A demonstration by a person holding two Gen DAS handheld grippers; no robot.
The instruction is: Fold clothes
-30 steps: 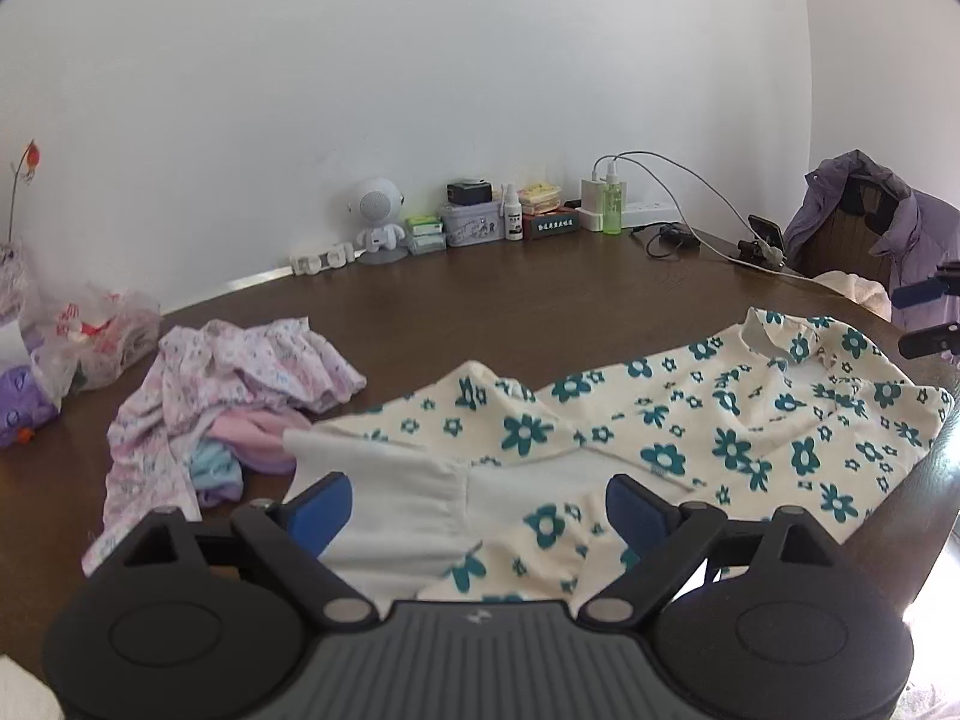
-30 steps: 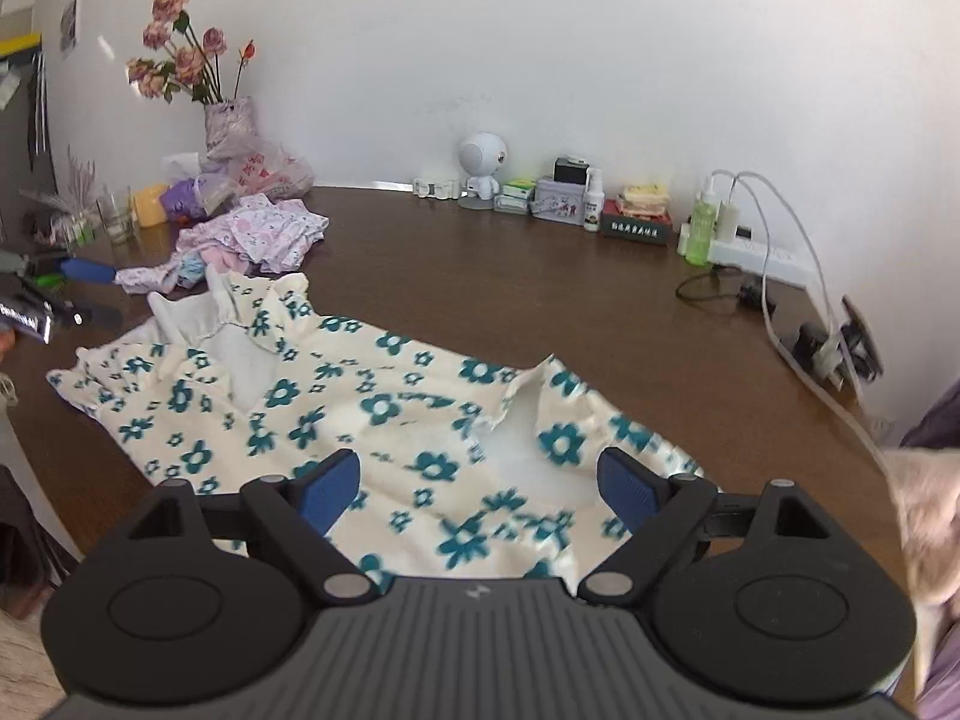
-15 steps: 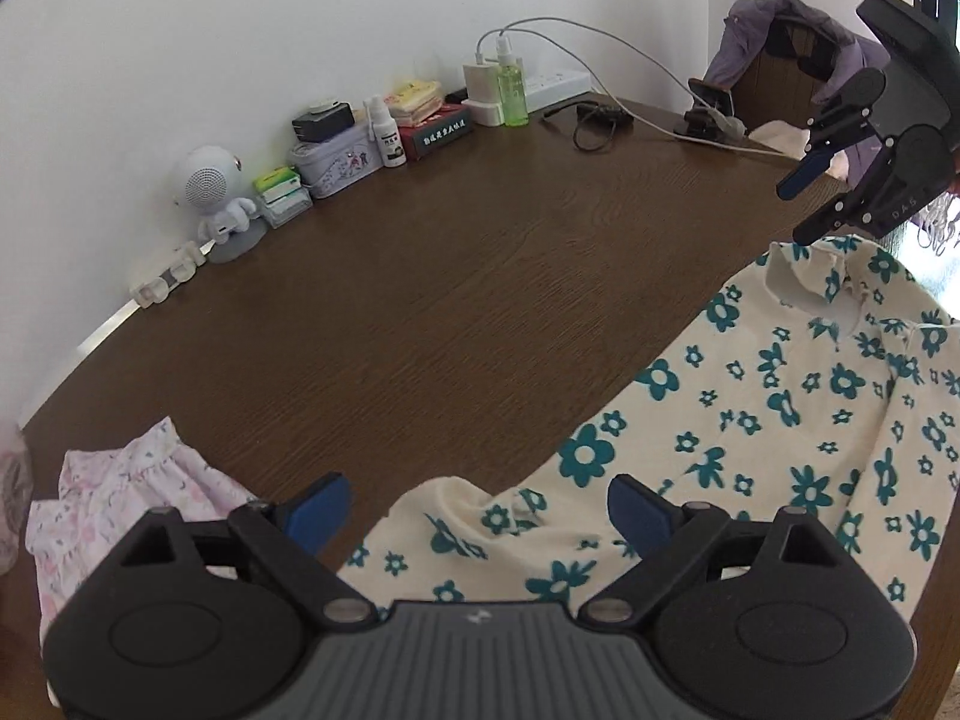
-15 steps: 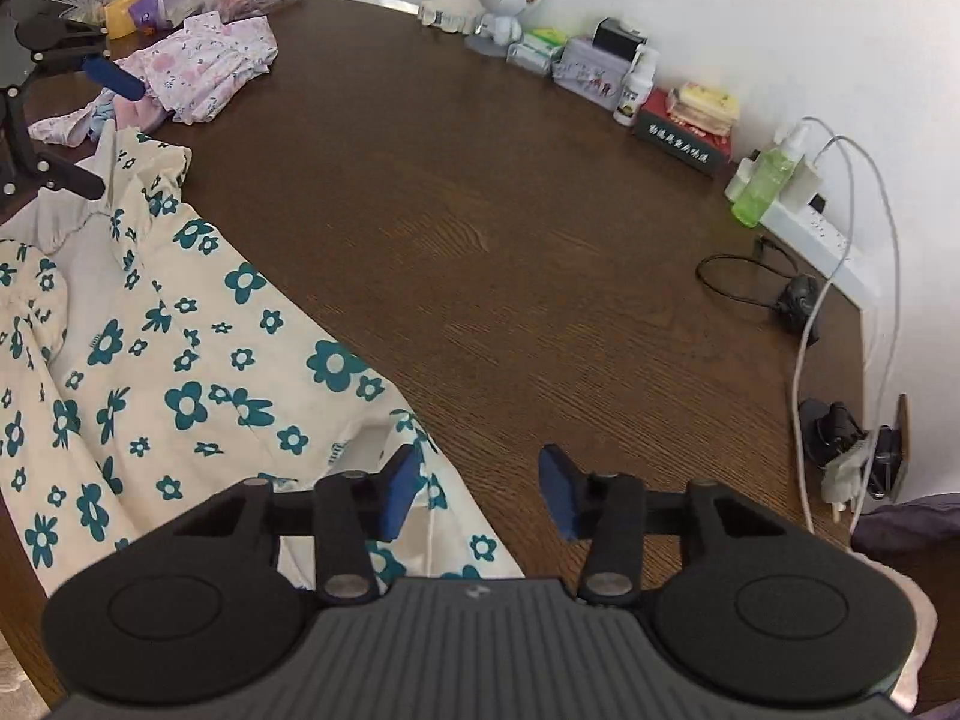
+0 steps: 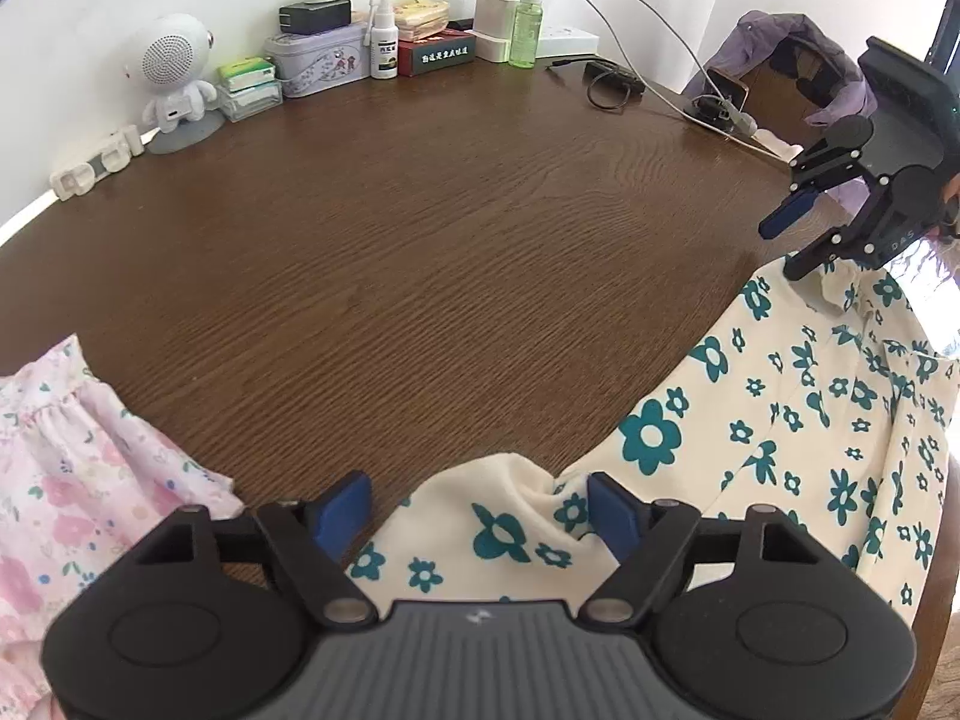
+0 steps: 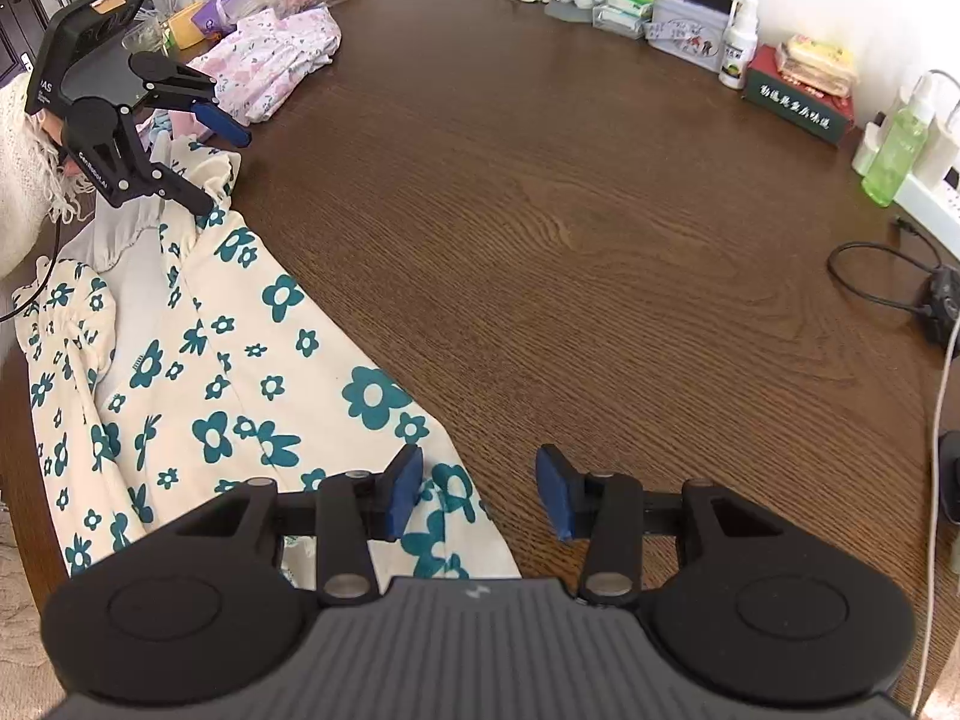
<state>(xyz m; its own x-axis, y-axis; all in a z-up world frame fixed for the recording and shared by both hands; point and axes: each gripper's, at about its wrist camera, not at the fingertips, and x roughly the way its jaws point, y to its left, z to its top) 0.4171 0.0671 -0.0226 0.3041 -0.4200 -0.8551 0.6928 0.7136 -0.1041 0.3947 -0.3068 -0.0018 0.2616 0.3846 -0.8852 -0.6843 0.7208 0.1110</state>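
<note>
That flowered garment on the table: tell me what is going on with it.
A person holds a gripper in each hand over the cream garment with teal flowers, which lies spread on the brown table. The left gripper is open with a raised fold of the cloth between its fingers. The right gripper is open at the opposite end, one finger over the cloth. A pink floral garment lies aside.
</note>
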